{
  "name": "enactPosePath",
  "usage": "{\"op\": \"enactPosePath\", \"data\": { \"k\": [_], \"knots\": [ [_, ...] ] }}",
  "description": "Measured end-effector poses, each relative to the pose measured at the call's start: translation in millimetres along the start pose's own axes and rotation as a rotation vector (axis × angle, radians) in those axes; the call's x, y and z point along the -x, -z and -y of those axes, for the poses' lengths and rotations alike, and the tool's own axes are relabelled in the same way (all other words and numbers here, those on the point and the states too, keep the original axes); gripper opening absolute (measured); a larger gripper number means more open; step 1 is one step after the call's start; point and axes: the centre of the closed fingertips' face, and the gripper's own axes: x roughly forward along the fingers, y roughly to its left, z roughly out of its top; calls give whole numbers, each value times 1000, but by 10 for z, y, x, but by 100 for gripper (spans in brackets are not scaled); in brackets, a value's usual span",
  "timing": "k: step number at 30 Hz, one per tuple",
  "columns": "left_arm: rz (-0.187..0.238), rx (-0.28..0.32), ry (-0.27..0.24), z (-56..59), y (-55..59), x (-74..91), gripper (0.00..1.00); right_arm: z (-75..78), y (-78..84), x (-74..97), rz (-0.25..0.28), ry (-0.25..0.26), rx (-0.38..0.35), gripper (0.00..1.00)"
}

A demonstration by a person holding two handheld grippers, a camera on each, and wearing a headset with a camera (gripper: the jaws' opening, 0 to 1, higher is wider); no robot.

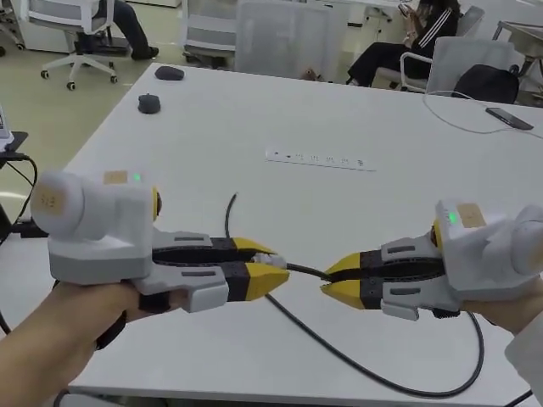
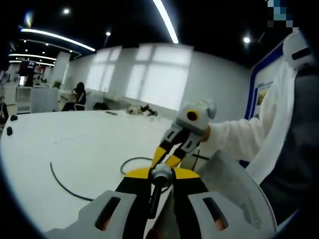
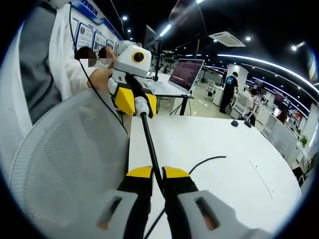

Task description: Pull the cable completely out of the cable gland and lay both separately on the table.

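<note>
The left gripper (image 1: 277,264) has its fingers closed on the cable gland (image 2: 162,173), held above the desk (image 1: 356,102) near its front edge. The right gripper (image 1: 326,281) faces it tip to tip, just apart, with its fingers clamped on the black cable (image 1: 365,366). A short straight stretch of cable runs from the right fingers into the gland, while the rest loops over the desk below both grippers and ends beyond the left one.
</note>
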Motion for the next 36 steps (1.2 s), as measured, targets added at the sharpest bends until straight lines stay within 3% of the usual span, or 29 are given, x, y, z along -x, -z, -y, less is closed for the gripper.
{"op": "enactPosePath", "data": {
  "k": [8, 15, 25, 30, 36],
  "knots": [
    [5, -2, 0, 21, -17, 15, 16, -4, -7, -60, -4, -15, -26, 6],
    [-5, -2, -6, 0, -12, 20, 16, -89, -195, -163, 36, -51, -4, 16],
    [2, 21, -9, -31, -14, 25, 16, -134, -455, -223, 89, -79, 50, 13],
    [2, 27, -12, -50, -11, 25, 16, -121, -467, -206, 100, -79, 66, 5],
    [-8, 27, -15, -55, 12, 16, 16, -134, -439, -227, 98, -81, 79, 3]
  ]
}}
